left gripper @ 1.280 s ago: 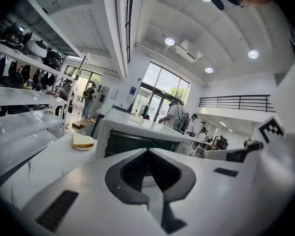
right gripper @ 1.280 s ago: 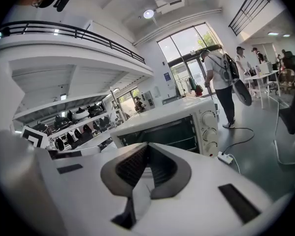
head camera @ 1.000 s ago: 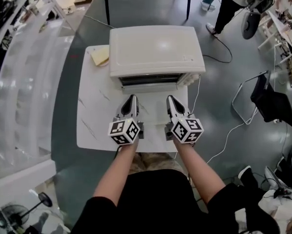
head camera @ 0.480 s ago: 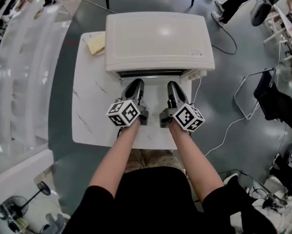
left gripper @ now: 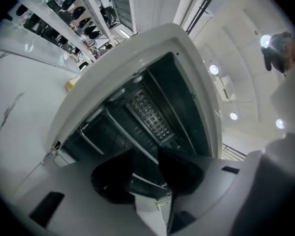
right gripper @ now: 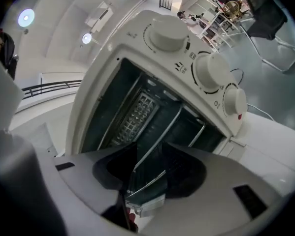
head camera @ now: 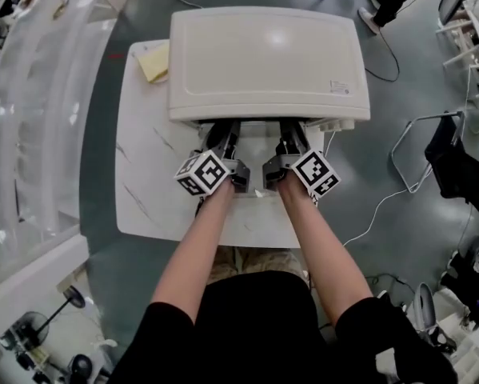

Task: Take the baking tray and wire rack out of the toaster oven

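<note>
**Two grippers at the mouth of the oven**

The left gripper point(left gripper: 145, 167) has its jaws apart, and they have just been opening. A dark sheet point(left gripper: 142, 181) with a thin shiny edge shows in the gap. The pads do not squeeze it.

The right gripper point(right gripper: 149, 170) is the same. Its jaws are apart and have just been opening. The dark sheet and a shiny bar show in the gap, and nothing is squeezed. I cannot tell if the dark sheet is the baking tray or the oven's door.

Both grippers point into the open front of the toaster oven point(head camera: 267, 62), which sits at 12 o'clock from them. Their tips are tucked under its front edge in the head view.

Inside the oven it is dark. Thin shiny bars of the wire rack point(right gripper: 168, 127) run from the gap deep into the oven. Behind them, at 12 o'clock, is a bumpy metal plate point(right gripper: 136, 116).

Three round knobs point(right gripper: 169, 33) sit on the oven's front, at 1 o'clock from the right jaws.

The oven stands on a white table point(head camera: 147, 174). A yellow pad point(head camera: 153, 61) lies on the table at 11 o'clock from the left gripper, just beside the oven. A chair point(head camera: 455, 166) stands on the floor at 3 o'clock, well apart from the table.
</note>
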